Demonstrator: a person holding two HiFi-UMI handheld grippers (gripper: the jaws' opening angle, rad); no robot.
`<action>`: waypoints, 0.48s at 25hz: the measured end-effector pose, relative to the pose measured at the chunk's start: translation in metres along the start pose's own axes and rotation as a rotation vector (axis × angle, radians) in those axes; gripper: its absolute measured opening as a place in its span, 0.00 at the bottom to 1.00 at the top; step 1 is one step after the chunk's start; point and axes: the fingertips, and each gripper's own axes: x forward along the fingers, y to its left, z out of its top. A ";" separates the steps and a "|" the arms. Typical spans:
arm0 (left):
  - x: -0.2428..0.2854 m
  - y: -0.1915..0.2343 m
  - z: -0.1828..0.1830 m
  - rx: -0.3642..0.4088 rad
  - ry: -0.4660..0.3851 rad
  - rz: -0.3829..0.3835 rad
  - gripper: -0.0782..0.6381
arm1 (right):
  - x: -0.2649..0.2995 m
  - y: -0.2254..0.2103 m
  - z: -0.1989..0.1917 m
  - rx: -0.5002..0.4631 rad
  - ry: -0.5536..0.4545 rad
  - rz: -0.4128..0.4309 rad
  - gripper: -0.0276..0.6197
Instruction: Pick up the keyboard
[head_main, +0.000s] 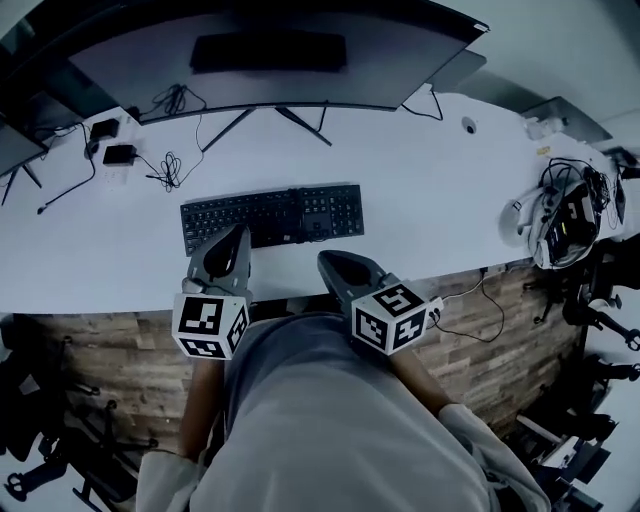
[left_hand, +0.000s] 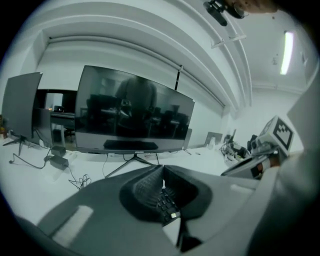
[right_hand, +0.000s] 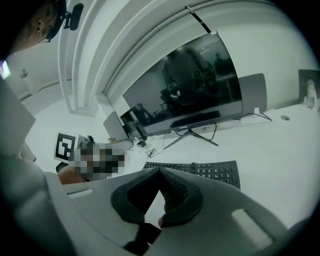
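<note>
The keyboard (head_main: 272, 215) is laid flat on the white table (head_main: 420, 170) in front of the monitor (head_main: 270, 50), with its long axis running left to right across the person. It is found just ahead of both tongs. The left tongs (head_main: 238, 235) are held over the near edge of its left half, and keys are glimpsed through the gap below their tips in the left gripper view. The right tongs (head_main: 326, 260) are held just short of the near edge, toward its right half. The left is judged the nearer.

Both pairs are seen clenched, tips meeting, with nothing gripped. For a lift, each pair would have to be released and set crosswise to the long axis.

No brand or label can be read. The key legends are too small, and only square markers are made out on the left cube (head_main: 210, 325). The left tips are probably clear of the keys, though this is not settled from above.
</note>
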 end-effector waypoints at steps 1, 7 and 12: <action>0.002 0.001 -0.001 0.012 0.007 -0.027 0.11 | 0.003 0.001 -0.004 0.021 0.000 -0.013 0.05; 0.014 0.005 -0.013 0.094 0.059 -0.158 0.11 | 0.015 0.000 -0.021 0.134 -0.015 -0.078 0.05; 0.032 0.007 -0.021 0.120 0.105 -0.230 0.11 | 0.020 -0.014 -0.018 0.190 -0.051 -0.113 0.05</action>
